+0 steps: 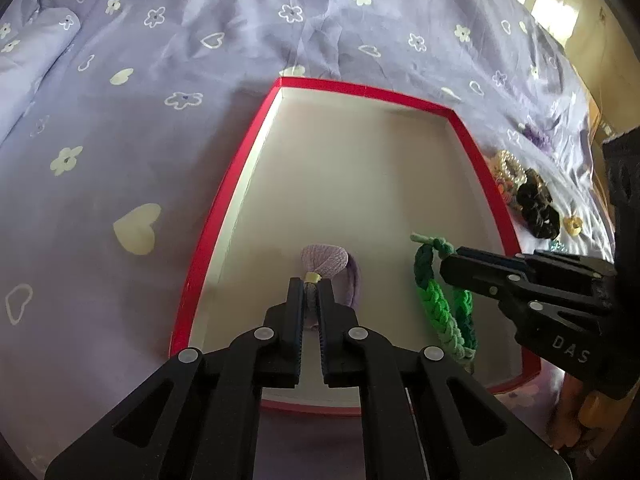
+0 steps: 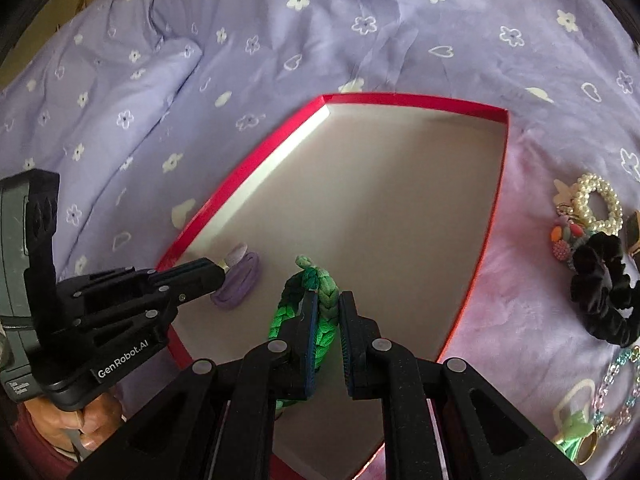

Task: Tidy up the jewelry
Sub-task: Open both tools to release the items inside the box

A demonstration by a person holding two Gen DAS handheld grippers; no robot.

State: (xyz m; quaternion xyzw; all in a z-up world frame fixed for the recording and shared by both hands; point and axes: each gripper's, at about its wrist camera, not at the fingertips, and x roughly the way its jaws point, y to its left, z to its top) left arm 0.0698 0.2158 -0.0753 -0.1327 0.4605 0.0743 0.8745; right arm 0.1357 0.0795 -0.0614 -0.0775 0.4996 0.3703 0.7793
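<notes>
A red-rimmed box with a pale floor lies on the bed; it also shows in the right wrist view. My left gripper is shut on a purple hair tie with a shell charm, low over the box's near left part; the tie also shows in the right wrist view. My right gripper is shut on a green braided bracelet, held over the box's near right part; the bracelet also shows in the left wrist view.
The lilac flowered bedspread surrounds the box. Right of the box lie a pearl bracelet, a black scrunchie, colourful charms, a pastel chain and a green bow.
</notes>
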